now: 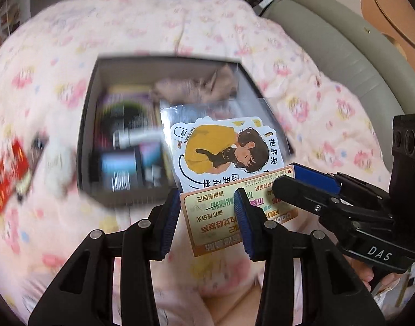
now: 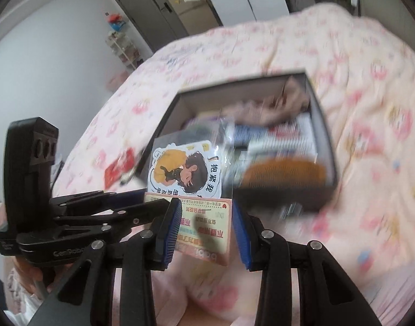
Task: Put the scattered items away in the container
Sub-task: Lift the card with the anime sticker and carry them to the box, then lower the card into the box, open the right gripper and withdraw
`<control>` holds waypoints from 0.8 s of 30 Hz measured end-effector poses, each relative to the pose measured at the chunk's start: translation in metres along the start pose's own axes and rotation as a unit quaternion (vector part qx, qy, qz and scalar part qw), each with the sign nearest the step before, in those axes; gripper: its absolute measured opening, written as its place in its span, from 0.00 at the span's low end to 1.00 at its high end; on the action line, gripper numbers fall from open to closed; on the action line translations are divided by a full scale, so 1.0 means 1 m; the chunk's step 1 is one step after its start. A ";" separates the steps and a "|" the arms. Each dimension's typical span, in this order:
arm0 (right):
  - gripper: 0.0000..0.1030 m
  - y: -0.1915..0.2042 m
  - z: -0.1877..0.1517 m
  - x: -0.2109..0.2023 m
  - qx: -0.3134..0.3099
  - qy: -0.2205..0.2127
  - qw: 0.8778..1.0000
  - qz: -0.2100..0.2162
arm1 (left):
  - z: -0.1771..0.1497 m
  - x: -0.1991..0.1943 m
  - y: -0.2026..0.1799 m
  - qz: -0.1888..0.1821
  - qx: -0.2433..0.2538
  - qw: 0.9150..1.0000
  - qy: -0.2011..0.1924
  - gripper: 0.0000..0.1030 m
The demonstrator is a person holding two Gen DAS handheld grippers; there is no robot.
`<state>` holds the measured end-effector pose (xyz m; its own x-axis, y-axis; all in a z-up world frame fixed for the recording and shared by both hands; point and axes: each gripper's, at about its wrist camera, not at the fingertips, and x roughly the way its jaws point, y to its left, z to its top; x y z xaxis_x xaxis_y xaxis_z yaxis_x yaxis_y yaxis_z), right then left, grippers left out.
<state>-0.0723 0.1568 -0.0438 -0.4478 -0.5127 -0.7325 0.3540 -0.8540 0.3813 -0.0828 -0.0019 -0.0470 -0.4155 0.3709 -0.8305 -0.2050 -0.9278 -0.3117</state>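
A clear sleeve of stickers [image 1: 223, 149] with a yellow-shirted girl and a cream card [image 1: 215, 217] is held between both grippers above the bed, near the front rim of the dark box [image 1: 85, 125]. In the left wrist view my left gripper [image 1: 207, 222] brackets the card's lower part, and my right gripper [image 1: 294, 179] comes in from the right, pinching the card's upper right corner. In the right wrist view the sleeve [image 2: 184, 171] and card [image 2: 204, 225] sit between my right gripper [image 2: 204, 231] fingers, and the left gripper [image 2: 142, 203] clamps the card's left edge. The box [image 2: 324, 125] holds several items.
A red packet [image 1: 6, 179] and small white items [image 1: 55, 160] lie on the pink floral quilt [image 1: 153, 32] left of the box. The red packet also shows in the right wrist view [image 2: 119, 168]. A grey padded headboard [image 1: 330, 43] runs along the right.
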 end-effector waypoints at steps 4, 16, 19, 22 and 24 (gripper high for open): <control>0.34 -0.011 0.053 0.026 -0.016 0.013 1.000 -0.013 | 0.043 0.023 0.017 0.013 -0.016 1.000 0.001 0.39; 0.34 -0.045 0.079 0.131 -0.019 0.111 0.993 -0.016 | 0.067 0.109 0.063 0.085 -0.029 0.992 0.087 0.39; 0.34 -0.047 0.077 0.137 -0.032 0.116 0.992 -0.036 | 0.066 0.112 0.066 0.110 -0.034 0.989 0.088 0.39; 0.34 -0.058 0.075 0.134 -0.006 0.106 0.994 -0.033 | 0.066 0.103 0.067 0.113 -0.042 0.991 0.066 0.39; 0.34 -0.062 0.073 0.130 0.002 0.099 0.994 -0.038 | 0.063 0.098 0.063 0.104 -0.038 0.992 0.056 0.37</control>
<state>-0.2120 0.1368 -0.1216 -0.3029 -0.4198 -0.8556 0.3220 -0.8900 0.3227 -0.1922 -0.0215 -0.1191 -0.3400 0.1677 -0.9253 -0.0560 -0.9858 -0.1581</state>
